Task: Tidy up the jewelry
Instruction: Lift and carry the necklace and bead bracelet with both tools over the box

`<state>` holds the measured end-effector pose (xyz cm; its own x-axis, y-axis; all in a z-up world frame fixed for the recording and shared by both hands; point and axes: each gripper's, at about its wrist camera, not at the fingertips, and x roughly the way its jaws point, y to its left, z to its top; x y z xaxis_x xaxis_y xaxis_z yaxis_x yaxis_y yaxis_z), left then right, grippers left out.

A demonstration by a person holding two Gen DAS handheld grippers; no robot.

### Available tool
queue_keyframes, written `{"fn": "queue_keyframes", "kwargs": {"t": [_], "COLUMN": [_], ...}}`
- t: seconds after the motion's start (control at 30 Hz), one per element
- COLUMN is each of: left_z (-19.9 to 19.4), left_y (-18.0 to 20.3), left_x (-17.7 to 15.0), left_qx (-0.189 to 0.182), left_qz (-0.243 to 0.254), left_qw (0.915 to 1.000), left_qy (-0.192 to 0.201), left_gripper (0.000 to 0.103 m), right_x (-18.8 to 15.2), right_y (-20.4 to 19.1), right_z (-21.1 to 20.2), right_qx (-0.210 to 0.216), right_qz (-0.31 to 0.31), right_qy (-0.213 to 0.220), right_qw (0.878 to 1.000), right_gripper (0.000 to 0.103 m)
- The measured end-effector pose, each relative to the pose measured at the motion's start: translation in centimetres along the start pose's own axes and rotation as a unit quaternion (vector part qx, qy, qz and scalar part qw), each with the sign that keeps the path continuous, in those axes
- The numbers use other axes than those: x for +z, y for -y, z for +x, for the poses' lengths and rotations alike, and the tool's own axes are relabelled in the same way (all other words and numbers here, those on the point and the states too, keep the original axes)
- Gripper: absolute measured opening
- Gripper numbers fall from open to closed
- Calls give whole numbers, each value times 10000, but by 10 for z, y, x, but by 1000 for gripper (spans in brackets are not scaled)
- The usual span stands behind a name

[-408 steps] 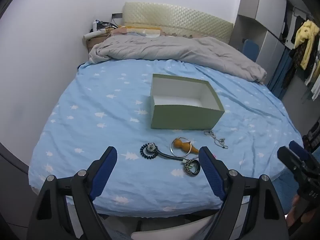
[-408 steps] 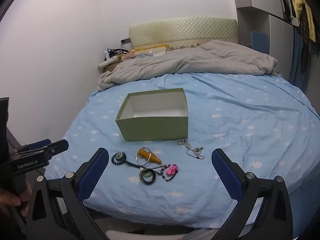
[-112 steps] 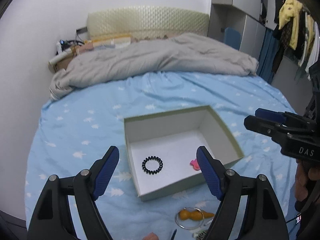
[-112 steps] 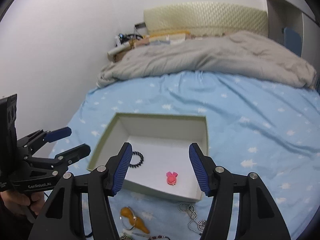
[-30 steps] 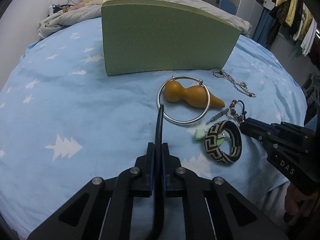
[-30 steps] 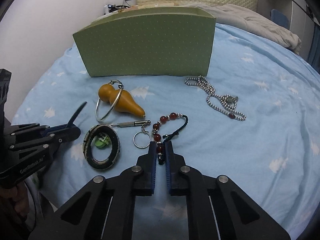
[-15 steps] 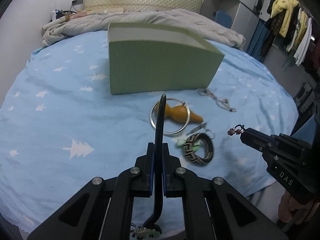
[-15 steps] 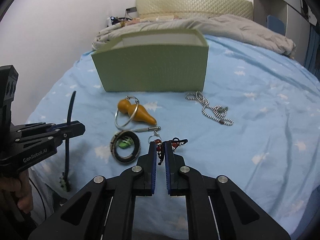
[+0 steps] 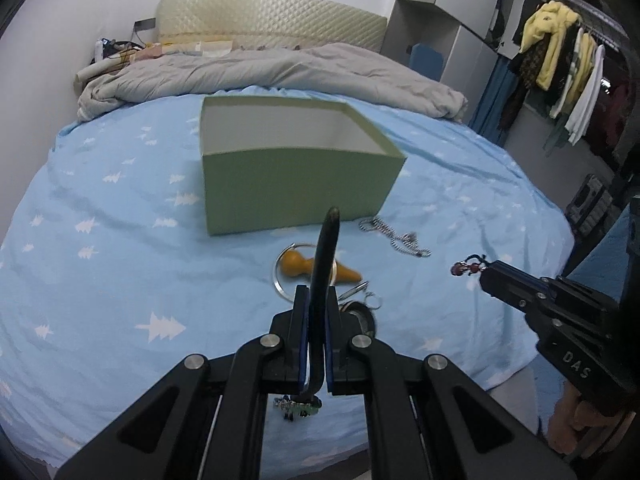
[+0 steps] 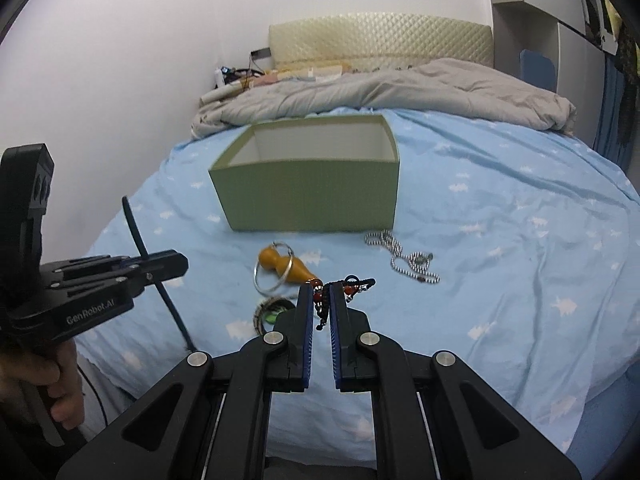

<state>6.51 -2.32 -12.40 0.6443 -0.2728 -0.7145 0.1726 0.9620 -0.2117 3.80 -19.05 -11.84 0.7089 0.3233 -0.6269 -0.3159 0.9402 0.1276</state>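
— While both hands hover over the near side of the bed (image 9: 100, 280), what does each one carry?

— Left tongs (image 9: 316, 320) are clenched on a black strap (image 9: 326, 248); it sticks up past the tips and hangs below them, with a small green charm (image 9: 298, 406) at its lower end. Right tongs (image 10: 321, 308) are clamped on a red bead bracelet (image 10: 348, 286), whose beads and black cord poke out in front of the tips. Both are held level, well above the sheet, pointing toward the headboard.

— And the box?

— Green box (image 10: 312, 196) sits open-topped in the middle of the bed, beyond both tongs, its near wall facing them. From here its floor is hidden.

— What lies between?

— On the sheet, just before the box: an orange gourd (image 10: 286, 266) threaded through a silver ring (image 10: 274, 276), a ball chain (image 10: 404, 258) to the right, and a patterned bangle (image 10: 274, 312) nearest, partly behind the right tongs.

— Room to move?

— Bare blue sheet spreads left and right of the box. A grey duvet (image 9: 260, 72) is bunched beyond it, and the mattress edge falls away under the handles.
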Motion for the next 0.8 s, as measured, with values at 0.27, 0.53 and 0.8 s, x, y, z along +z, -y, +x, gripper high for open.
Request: {"fn": "queue_keyframes", "kwargs": {"t": [0.27,0.53,0.8], "left_z": [-10,-27,-34], "left_y": [9,14,9], "left_x": [40,101,174], "left_qx": [23,51,164], "left_qz": [270,543,617], "left_qw": [9995,9968,9938], "left_qy": [146,582,914], "left_gripper": [4,4,4], "right_x": [34,84,166], "right_y": [-2,0,4], "right_z": [-11,-18,-11], "right_qx": [125,261,534], "right_qz": [49,-61,-235], "right_qy": [284,594,738], "right_qw": [9995,9979,9956], "right_gripper": [5,6,6]}}
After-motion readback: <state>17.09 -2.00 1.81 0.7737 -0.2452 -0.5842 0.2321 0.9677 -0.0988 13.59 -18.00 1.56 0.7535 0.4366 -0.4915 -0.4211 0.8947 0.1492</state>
